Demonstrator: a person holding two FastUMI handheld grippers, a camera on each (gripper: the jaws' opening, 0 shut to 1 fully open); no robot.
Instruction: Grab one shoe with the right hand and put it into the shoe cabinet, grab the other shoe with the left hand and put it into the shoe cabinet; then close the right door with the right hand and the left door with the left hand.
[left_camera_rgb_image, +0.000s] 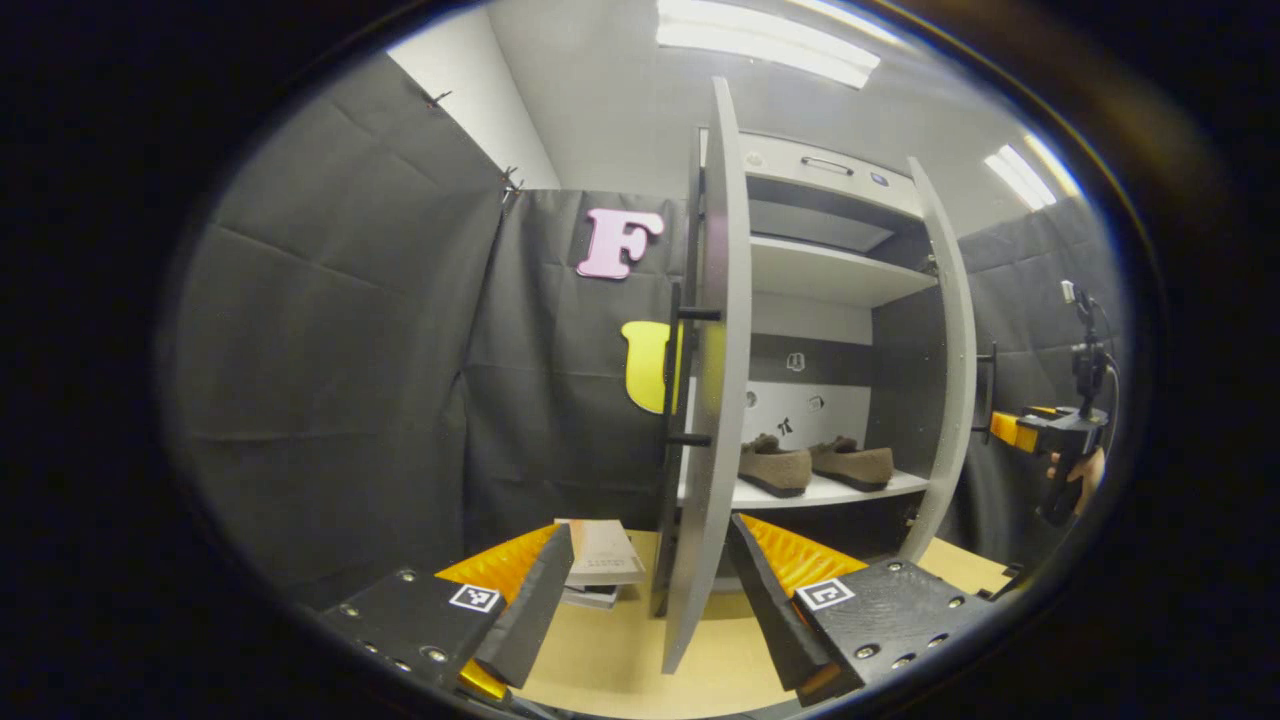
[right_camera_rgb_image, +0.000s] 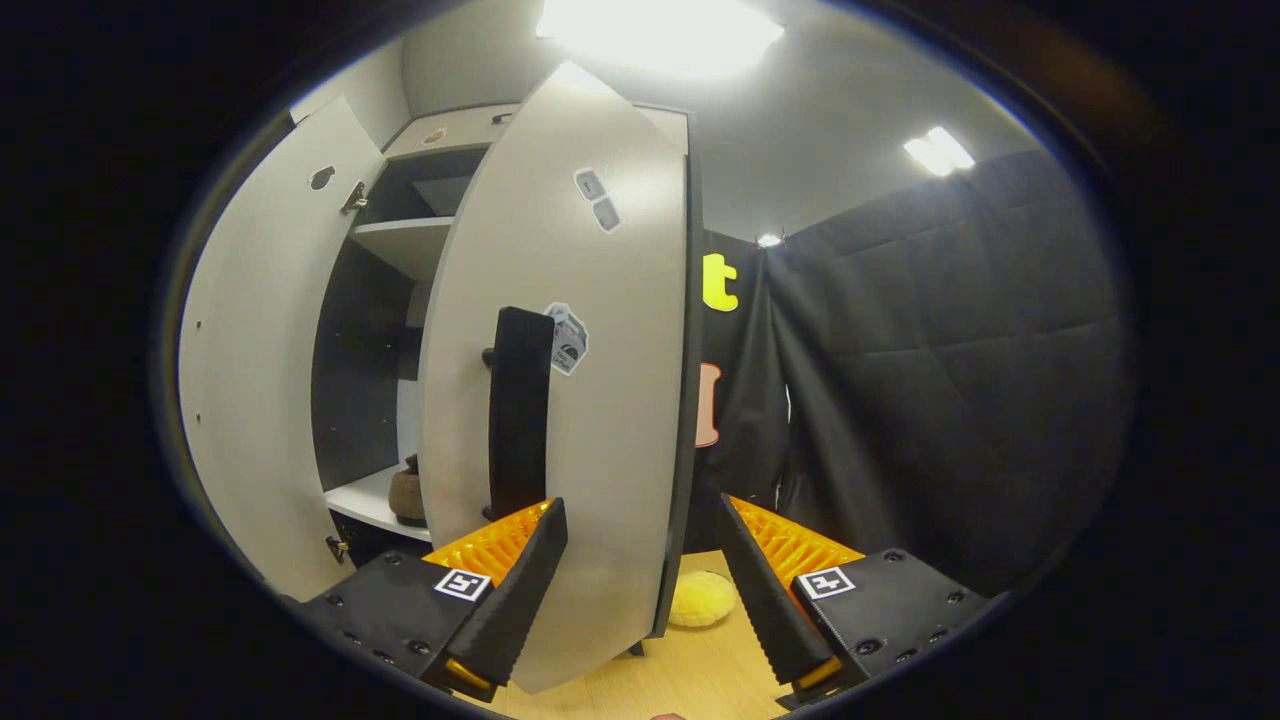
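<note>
Both shoes (left_camera_rgb_image: 815, 465) sit on the cabinet shelf (left_camera_rgb_image: 830, 492); both doors stand open; left gripper (left_camera_rgb_image: 650, 600) and right gripper (right_camera_rgb_image: 640, 590) fingers spread, empty; closing remains.

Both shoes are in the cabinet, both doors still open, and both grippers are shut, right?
Not quite: both grippers are open. The left gripper and right gripper have their fingers spread, as each own view shows. Both shoes sit on the shelf, doors open.
</note>
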